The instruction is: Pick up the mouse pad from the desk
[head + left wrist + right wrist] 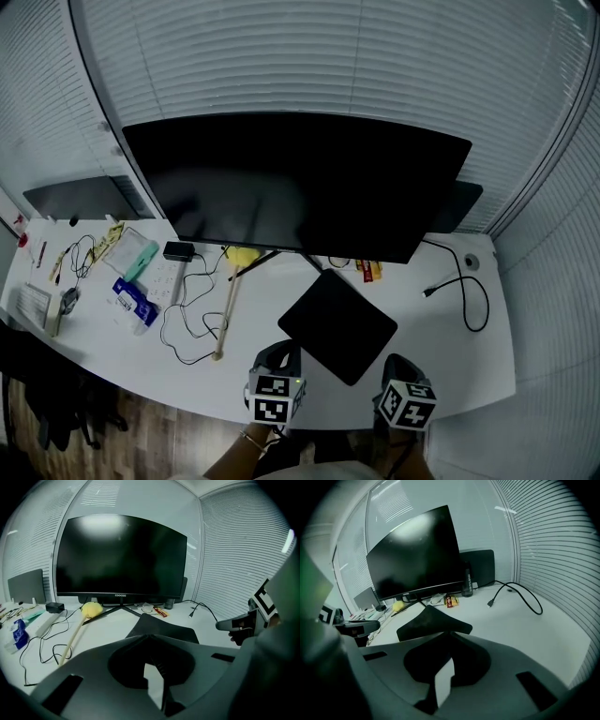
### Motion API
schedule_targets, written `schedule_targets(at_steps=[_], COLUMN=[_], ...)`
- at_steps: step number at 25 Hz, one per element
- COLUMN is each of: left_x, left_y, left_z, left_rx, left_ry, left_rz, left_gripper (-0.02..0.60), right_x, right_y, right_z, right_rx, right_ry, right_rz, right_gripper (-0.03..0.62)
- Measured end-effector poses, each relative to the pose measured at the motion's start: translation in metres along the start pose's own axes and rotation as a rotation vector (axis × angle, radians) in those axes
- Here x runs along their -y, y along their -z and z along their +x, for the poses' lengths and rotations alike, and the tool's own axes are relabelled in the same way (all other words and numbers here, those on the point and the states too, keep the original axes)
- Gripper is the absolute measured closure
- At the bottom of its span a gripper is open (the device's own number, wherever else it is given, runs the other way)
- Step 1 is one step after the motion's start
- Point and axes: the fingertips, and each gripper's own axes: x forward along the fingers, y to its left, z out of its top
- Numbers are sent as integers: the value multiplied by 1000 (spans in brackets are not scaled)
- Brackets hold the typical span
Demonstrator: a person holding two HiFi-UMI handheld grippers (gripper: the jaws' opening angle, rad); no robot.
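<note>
The black mouse pad (337,323) lies flat on the white desk (450,347), turned like a diamond, one corner toward the front edge. My left gripper (281,351) hovers just off the pad's front-left side, and its jaws are shut with nothing in them. My right gripper (399,362) hovers at the pad's front-right side, jaws also shut and empty. In the left gripper view the mouse pad (164,628) sits right beyond the closed left gripper (150,637). The right gripper view shows the mouse pad (433,620) just ahead of the closed right gripper (449,634).
A wide black monitor (300,183) stands behind the pad, its stand leg (309,261) reaching toward it. A yellow-headed stick (228,305), thin cables (187,328) and small items lie at the left. A black cable (469,300) lies at the right. The desk's front edge is under both grippers.
</note>
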Motion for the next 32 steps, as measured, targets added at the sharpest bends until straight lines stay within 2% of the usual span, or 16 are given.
schedule_targets(at_steps=[11, 20, 26, 28, 29, 30, 32], left_x=[-14, -21, -25, -26, -27, -27, -29], left_y=[8, 9, 12, 12, 12, 13, 13], left_z=[15, 26, 34, 36, 37, 39, 41], left_rx=[-26, -40, -55, -57, -59, -61, -63], left_ry=[-31, -1, -6, -10, -11, -13, -20], left_rz=[-7, -45, -43, -44, -44, -44, -41], left_gripper=[563, 561, 558, 536, 492, 476, 474], right_x=[1, 5, 6, 6, 6, 7, 8], right_y=[12, 17, 21, 21, 22, 22, 23], right_z=[10, 16, 22, 24, 24, 25, 27], right_rx=[-38, -60, -80, -87, -91, -94, -101], right_ry=[10, 18, 18, 18, 18, 18, 18], right_rz=[4, 7, 3, 0, -2, -3, -5], right_gripper=[560, 560, 560, 560, 560, 560, 560])
